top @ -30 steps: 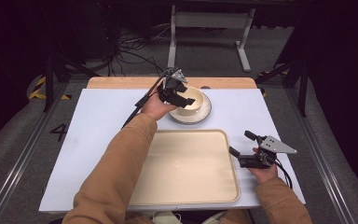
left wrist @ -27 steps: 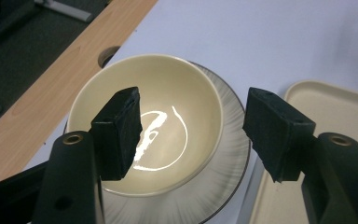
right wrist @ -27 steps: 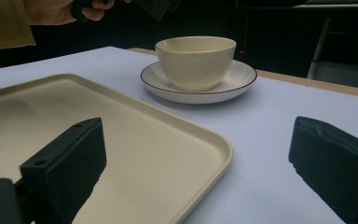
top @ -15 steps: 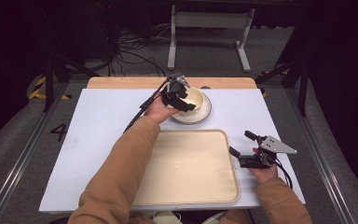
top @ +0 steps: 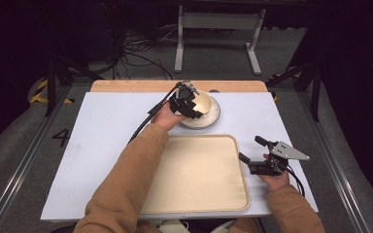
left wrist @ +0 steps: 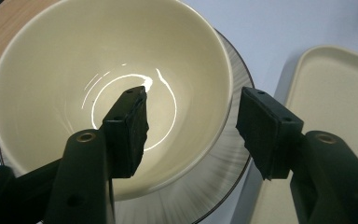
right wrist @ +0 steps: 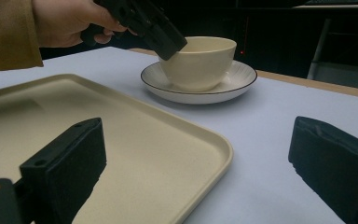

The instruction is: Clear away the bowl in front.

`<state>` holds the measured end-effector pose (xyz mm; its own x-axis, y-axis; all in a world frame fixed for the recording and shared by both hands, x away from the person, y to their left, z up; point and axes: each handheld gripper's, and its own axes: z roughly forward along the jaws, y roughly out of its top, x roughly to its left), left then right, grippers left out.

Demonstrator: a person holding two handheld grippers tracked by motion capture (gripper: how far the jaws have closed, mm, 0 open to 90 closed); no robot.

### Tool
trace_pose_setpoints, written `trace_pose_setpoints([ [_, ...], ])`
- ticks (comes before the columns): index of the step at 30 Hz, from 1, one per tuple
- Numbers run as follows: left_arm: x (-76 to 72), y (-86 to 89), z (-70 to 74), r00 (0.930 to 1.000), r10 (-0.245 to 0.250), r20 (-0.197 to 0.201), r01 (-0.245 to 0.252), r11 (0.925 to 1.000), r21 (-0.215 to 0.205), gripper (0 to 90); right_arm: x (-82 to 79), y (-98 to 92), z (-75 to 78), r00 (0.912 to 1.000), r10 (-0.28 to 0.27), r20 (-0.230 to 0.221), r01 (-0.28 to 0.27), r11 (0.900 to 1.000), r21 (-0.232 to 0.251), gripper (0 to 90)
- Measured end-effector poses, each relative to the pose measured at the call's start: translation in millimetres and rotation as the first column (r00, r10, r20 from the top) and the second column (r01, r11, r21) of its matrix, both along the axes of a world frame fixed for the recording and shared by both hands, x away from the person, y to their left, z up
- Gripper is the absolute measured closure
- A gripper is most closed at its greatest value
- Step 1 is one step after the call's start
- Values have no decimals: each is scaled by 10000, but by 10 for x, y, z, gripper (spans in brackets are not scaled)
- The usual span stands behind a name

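Observation:
A cream bowl (top: 203,102) stands on a ribbed white saucer (top: 214,115) with a dark rim, at the far middle of the table. My left gripper (top: 190,100) is at the bowl's near-left rim. In the left gripper view the left gripper (left wrist: 193,100) is open and straddles the rim: one jaw is inside the bowl (left wrist: 74,56), the other outside above the saucer (left wrist: 223,163). Neither pad touches the wall. My right gripper (top: 250,148) rests open by the right edge of the cream tray (top: 199,174), with nothing between its jaws (right wrist: 196,144).
The tray (right wrist: 121,140) lies bare at the near middle of the white tabletop (top: 102,131). A wooden strip (top: 126,86) runs along the far edge. The left gripper's cable (top: 148,119) trails over the table. Dark floor and metal stands lie beyond.
My left gripper has shifted slightly right and down, and its jaws have settled over the bowl's rim. The right gripper has stayed where it was.

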<state>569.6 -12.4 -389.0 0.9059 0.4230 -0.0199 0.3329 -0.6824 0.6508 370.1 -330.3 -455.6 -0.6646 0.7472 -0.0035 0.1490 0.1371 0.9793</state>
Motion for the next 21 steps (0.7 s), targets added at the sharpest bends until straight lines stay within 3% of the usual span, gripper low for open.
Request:
trace_pose_setpoints([
  [5,-14,-73,-58,9997,-221,43,217,9975,676,480,0,-1,0,10000,6,1,-6,10000,11,42],
  [9,-24,-111,-88,9998,-205,83,197,9959,881,502,-2,-2,-1,10000,-14,26,14,10000,14,41],
  [13,-43,-169,-102,9994,-274,194,243,9892,1449,570,-2,-2,-1,10000,-12,30,12,10000,7,41],
  [21,-71,-238,-131,9989,-355,293,294,9818,1875,665,-1,-3,0,10000,-14,20,14,10000,18,41],
])
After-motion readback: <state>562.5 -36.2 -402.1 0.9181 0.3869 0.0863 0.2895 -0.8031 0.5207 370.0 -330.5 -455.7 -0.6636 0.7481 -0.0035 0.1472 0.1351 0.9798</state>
